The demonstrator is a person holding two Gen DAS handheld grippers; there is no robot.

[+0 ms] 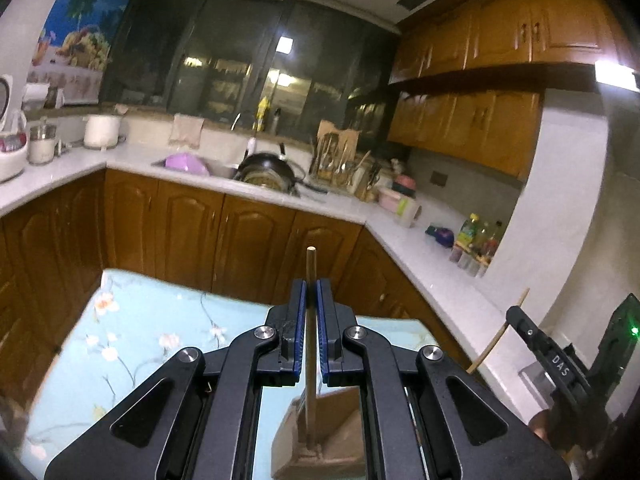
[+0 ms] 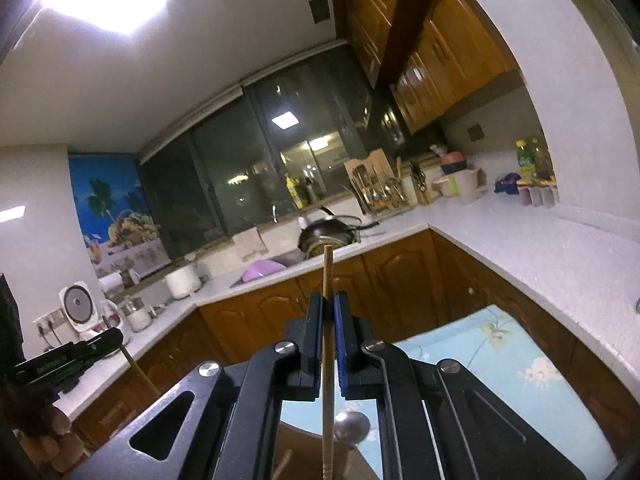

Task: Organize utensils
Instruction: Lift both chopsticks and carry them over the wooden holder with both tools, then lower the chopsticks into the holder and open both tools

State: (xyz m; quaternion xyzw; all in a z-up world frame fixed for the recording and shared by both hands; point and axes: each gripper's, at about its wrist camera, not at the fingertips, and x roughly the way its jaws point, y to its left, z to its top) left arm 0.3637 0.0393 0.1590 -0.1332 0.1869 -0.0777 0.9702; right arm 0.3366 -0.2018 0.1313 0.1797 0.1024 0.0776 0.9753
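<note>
Wooden sticks, one clamped in each gripper, raised above a floral cloth.

Left gripper (image 1: 311, 292) pinches a darker chopstick (image 1: 310, 264) upright between blue pads; its lower end reaches a brown holder (image 1: 340, 440), perhaps cardboard. Right gripper (image 2: 329, 306) grips a paler chopstick (image 2: 328, 272) likewise, above a metal spoon bowl (image 2: 352, 426). Pale blue tablecloth (image 1: 132, 344) lies beneath, wooden cabinets (image 1: 188, 232) behind.

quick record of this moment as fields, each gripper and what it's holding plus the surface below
left gripper: shut on darker wooden stick, tip pointing up past the fingers
right gripper: shut on pale chopstick, running straight between the pads
below: floral blue tablecloth, brown holder under the left gripper
near chopstick: metal spoon
background: wok at the sink
</note>
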